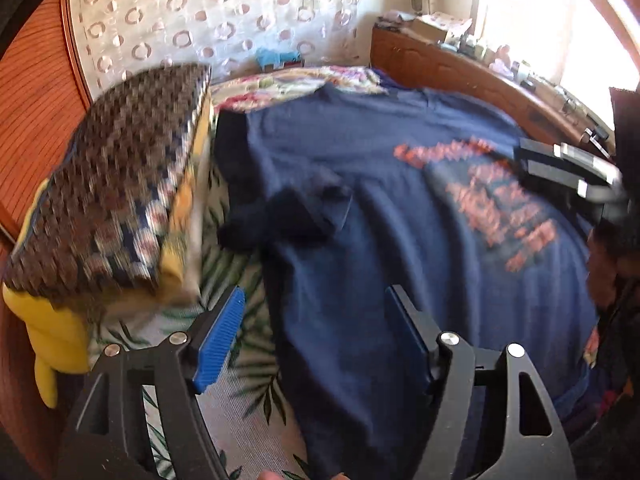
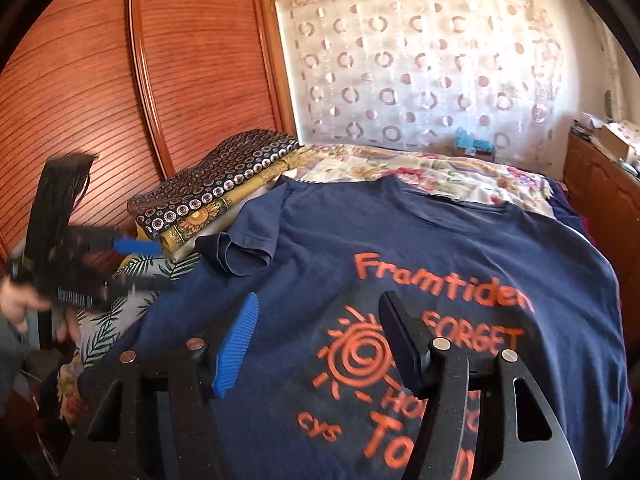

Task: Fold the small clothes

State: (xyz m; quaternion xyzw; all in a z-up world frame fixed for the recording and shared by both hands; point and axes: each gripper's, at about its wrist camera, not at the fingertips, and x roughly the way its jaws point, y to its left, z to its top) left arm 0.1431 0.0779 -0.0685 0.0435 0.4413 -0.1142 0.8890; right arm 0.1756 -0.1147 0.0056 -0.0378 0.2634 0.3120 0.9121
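A navy T-shirt [image 2: 460,248] with orange print lies spread flat on the bed, neck at the far end; it also shows in the left wrist view [image 1: 380,208]. Its left sleeve [image 2: 240,252] is bunched and folded inward. My left gripper [image 1: 316,304] is open and empty, above the shirt's left edge. It also shows blurred at the left of the right wrist view [image 2: 140,264]. My right gripper [image 2: 320,308] is open and empty, above the printed sun. It shows at the right edge of the left wrist view [image 1: 520,156].
A stack of folded patterned cloths [image 2: 216,192] sits on the bed left of the shirt, also in the left wrist view [image 1: 116,192]. A leaf-print sheet [image 1: 240,380] covers the bed. A wooden wardrobe [image 2: 100,80] stands left, a cluttered dresser [image 1: 460,64] right.
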